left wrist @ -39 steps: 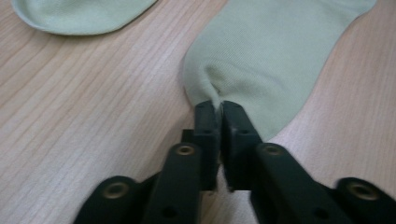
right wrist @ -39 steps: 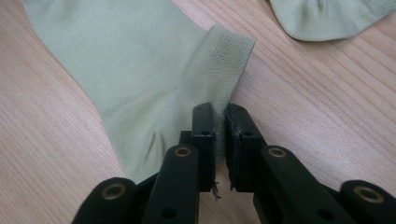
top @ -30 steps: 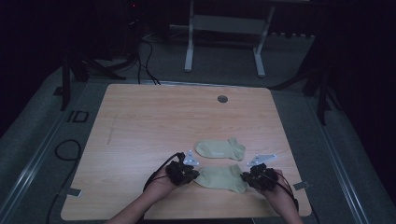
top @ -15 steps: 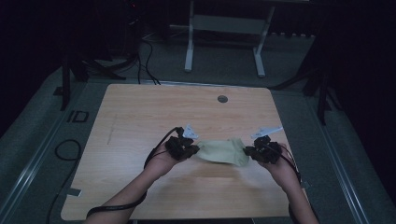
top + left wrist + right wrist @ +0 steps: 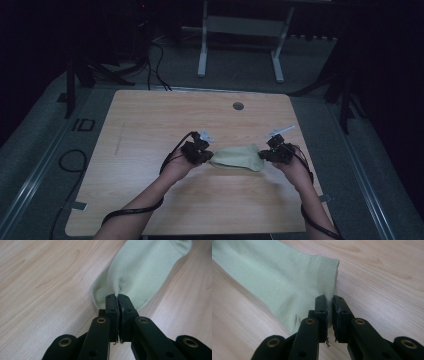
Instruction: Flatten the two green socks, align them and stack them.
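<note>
Dark surroundings frame a pale wooden table (image 5: 150, 150). Near its front edge, a pale green sock (image 5: 237, 157) is held stretched between two grippers. It is fine-knit, with a rounded toe (image 5: 183, 245) far from the left gripper and a coarser mesh cuff band (image 5: 327, 275) at the right gripper. Left gripper (image 5: 117, 297): jaws pressed together, pinching a puckered fold of sock. Right gripper (image 5: 329, 298): jaws nearly closed, clamping the cuff edge.
</note>
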Motion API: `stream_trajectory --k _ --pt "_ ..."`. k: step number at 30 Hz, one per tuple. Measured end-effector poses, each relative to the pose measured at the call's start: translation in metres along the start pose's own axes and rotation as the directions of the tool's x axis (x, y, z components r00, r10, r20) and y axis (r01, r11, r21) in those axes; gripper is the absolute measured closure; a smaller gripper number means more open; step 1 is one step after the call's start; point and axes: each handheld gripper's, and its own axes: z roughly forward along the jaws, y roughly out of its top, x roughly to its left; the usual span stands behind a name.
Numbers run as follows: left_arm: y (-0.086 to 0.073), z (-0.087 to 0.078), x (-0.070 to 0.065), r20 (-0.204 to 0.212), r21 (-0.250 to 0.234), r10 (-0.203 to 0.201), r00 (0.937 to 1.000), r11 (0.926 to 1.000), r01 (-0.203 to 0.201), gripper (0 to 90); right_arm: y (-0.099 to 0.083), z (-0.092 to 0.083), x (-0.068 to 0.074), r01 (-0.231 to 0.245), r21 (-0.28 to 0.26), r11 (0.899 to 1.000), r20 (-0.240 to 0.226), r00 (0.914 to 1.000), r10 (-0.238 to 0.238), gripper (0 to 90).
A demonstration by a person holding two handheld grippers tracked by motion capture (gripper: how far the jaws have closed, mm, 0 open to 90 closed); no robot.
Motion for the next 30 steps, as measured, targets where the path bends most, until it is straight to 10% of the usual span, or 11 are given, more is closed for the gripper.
stream_trajectory --k 12,15,20,25,30 --pt "-0.013 0.032 0.008 -0.001 0.036 -0.049 0.9988 0.9981 0.049 82.8 0.002 0.023 -0.007 -0.024 0.037 0.999 0.014 0.9996 0.024 79.0" --pt "-0.013 0.032 0.008 -0.003 0.042 -0.058 0.9983 0.9974 0.058 56.3 0.001 0.023 -0.007 -0.021 0.043 0.999 0.016 0.9997 0.021 67.8" --pt "-0.009 0.018 0.006 -0.007 -0.001 -0.062 0.998 0.9981 0.062 44.6 0.001 0.009 -0.005 -0.022 0.003 1.0 0.024 0.9995 0.022 64.0" --pt "0.002 0.005 -0.007 -0.017 -0.086 -0.025 0.9996 0.996 0.023 70.5 0.003 -0.004 0.002 -0.009 -0.045 0.999 0.009 0.9999 0.009 81.2" --pt "0.007 0.019 -0.018 0.014 -0.054 0.003 0.9999 0.9985 -0.002 86.9 0.001 0.01 0.006 -0.001 -0.02 1.0 -0.012 0.9999 0.0 89.6"
